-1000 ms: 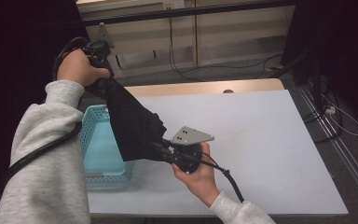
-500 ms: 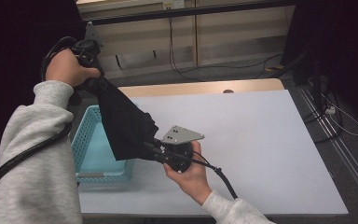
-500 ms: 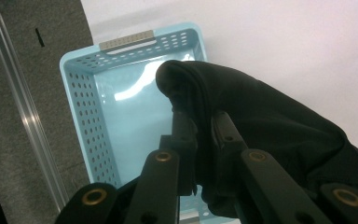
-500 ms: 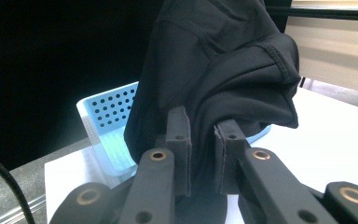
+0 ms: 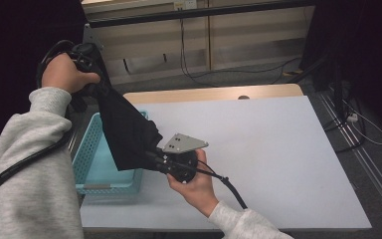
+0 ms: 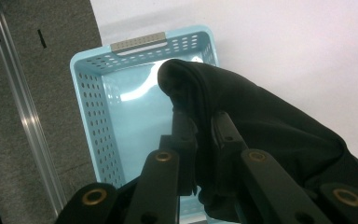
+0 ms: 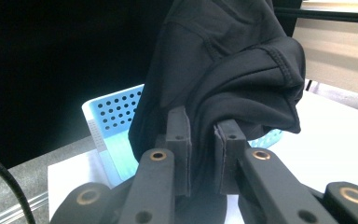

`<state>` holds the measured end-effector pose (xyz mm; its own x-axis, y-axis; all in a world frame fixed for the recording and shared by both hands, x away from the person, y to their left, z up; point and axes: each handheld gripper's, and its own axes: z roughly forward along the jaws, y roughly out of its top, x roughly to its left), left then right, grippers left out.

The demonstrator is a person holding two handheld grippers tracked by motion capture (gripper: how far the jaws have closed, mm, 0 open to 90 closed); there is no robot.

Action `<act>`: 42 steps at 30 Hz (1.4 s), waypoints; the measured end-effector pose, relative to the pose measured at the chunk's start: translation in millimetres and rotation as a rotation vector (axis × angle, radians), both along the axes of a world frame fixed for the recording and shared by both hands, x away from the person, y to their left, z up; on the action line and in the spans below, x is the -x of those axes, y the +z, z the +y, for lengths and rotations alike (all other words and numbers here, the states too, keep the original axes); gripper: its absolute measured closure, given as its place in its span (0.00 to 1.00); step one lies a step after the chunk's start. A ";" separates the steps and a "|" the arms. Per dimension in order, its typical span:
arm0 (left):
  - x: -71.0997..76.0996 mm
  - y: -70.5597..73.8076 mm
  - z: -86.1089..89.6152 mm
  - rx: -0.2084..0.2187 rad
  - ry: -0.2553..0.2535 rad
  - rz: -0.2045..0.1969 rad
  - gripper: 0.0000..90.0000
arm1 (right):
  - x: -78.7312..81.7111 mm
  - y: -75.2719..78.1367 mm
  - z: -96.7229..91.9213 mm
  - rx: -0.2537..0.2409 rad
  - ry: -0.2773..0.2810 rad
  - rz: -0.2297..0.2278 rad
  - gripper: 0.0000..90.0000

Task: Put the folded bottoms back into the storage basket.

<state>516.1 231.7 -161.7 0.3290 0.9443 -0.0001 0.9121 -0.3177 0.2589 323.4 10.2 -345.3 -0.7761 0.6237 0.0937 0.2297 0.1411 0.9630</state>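
Two grippers clamped on one black cloth, stretched over the basket

Left gripper [image 5: 97, 89]: raised high at the far-left edge of the table, jaws nearly together and pinching a bunched edge of the black cloth [image 5: 127, 132]. In the left gripper view the fabric sits squeezed between the two pads [image 6: 182, 130], and the cloth [image 6: 265, 140] drapes off to the right.

Right gripper [image 5: 154, 157]: lower, near the table's middle-left, jaws also narrow and biting the cloth's other end. In the right gripper view a fold of cloth [image 7: 233, 65] is pressed between the pads [image 7: 177, 135], with the rest rising above them.

Cloth hangs taut on a slant between the two grippers, off the table, directly above the right side of the light-blue perforated basket [image 5: 92, 149]. Basket sits on the white table [image 5: 278, 149] at its left edge; its floor [image 6: 135, 126] looks bare where visible. Cannot tell whether the cloth's lowest fold touches the basket rim.
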 end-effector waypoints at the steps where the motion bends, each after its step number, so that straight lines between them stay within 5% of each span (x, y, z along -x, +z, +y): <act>1: -0.4 -0.2 0.9 0.001 0.000 0.002 0.91 | -0.3 0.0 0.8 0.002 0.002 -0.002 0.88; 42: -8.8 -22.3 47.0 -0.016 0.069 0.004 0.92 | -13.1 -8.0 41.8 0.001 0.051 0.019 0.88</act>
<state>524.9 278.7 -184.0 0.2628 0.9647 0.0135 0.9332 -0.2577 0.2504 336.5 52.0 -353.3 -0.8051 0.5833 0.1080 0.2401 0.1540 0.9585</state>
